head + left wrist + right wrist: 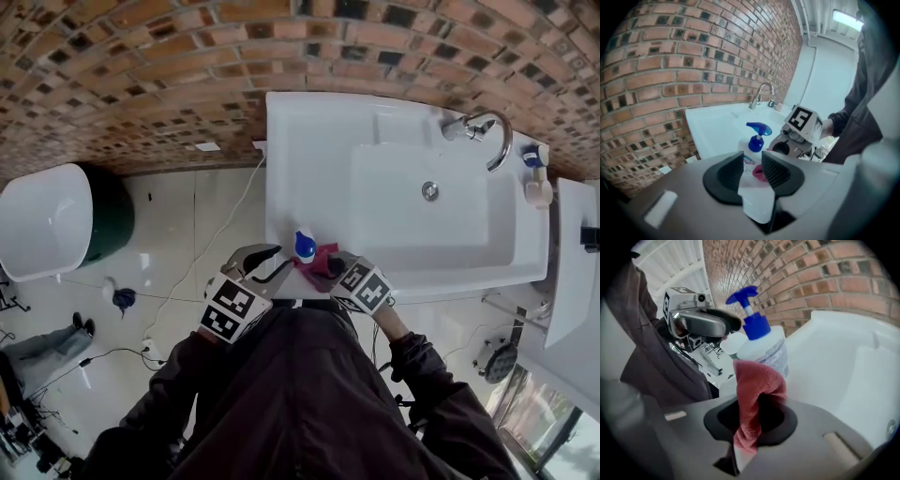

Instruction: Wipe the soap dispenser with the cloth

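Note:
A white soap dispenser with a blue pump (305,246) (754,138) (761,345) stands upright on the front left corner of the white sink counter (300,159). My right gripper (330,267) (757,401) is shut on a red cloth (323,261) (752,383), which bunches up right beside the bottle's lower body. My left gripper (267,264) (752,161) comes in from the left with its jaws apart. The bottle shows through the gap just ahead of them, and the pads do not press on it. A bit of the cloth (758,174) peeks out beside the bottle.
The basin (422,211) with its drain fills the counter's right part, with a chrome faucet (483,127) at the back. A small bottle (536,178) stands by the faucet. A brick wall (141,75) runs behind. A white tub (42,220) and cables lie on the floor at left.

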